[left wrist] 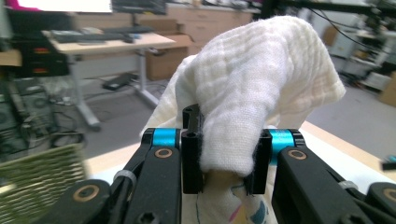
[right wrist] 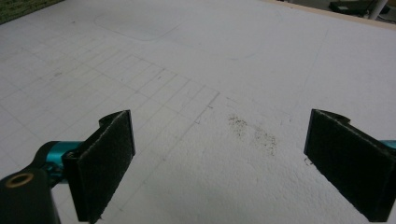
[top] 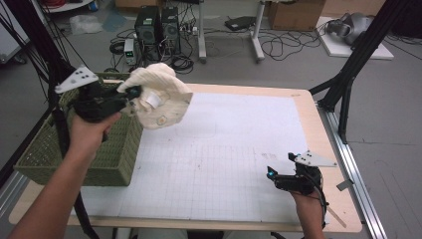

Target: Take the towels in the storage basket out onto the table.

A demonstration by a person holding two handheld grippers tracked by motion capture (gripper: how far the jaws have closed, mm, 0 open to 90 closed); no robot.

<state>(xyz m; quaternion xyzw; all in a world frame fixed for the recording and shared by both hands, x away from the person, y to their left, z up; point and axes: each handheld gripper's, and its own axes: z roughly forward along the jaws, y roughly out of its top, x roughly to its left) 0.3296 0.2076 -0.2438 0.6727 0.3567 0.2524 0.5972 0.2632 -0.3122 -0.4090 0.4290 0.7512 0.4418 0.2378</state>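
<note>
A cream-white bundled cloth (top: 159,94) hangs in the air above the table's left side, just right of a green woven basket (top: 107,154). My left gripper (top: 133,94) is shut on the cloth. In the left gripper view a thick fold of the cloth (left wrist: 252,93) is pinched between the two black pads and drapes over them, with a bit of coloured print at the bottom. My right gripper (top: 272,175) rests low near the table's front right, jaws open. In the right gripper view its pads (right wrist: 105,163) stand wide apart over the bare white gridded mat (right wrist: 196,70).
The white gridded mat (top: 224,149) covers most of the wooden table (top: 318,124). The green basket sits at the left edge. Beyond the table are computer towers (top: 157,27), cables and desk legs on the floor. A black frame post (top: 348,74) stands at the right.
</note>
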